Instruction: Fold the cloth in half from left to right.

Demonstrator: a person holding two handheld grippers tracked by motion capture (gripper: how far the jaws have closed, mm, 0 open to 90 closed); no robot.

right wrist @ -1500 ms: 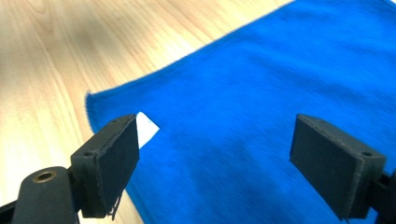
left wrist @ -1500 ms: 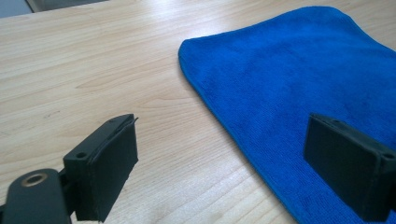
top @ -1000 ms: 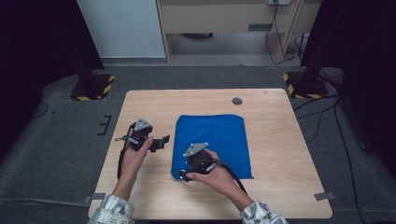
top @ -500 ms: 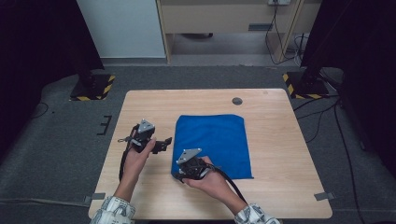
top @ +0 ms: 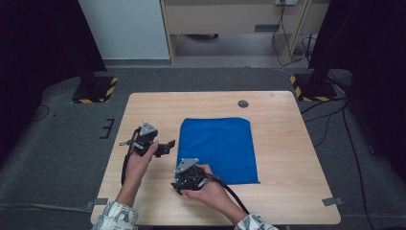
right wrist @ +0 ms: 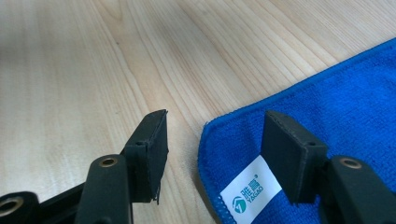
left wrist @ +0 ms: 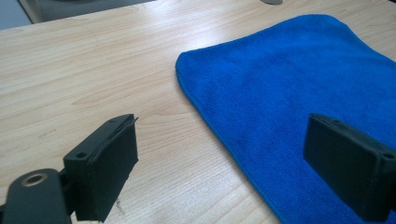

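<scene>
With the flat blue microfibre cloth [top: 216, 149] lying mid-table, the right gripper [right wrist: 212, 140], jaws apart astride its near-left corner with the white label [right wrist: 250, 190], should drop lower before pinching, while the left gripper [left wrist: 219, 161], also spread, takes the left edge.

Left gripper [top: 165, 146] and right gripper [top: 178, 186] — both gaping, low.

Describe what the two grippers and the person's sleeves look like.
Both the left gripper and the right gripper are black, each topped by a grey three-cornered plate and trailing a black cable. Their jaws are flat, rectangular black blocks with small screw holes in the arms. The sleeves are light with a dark check pattern.
</scene>
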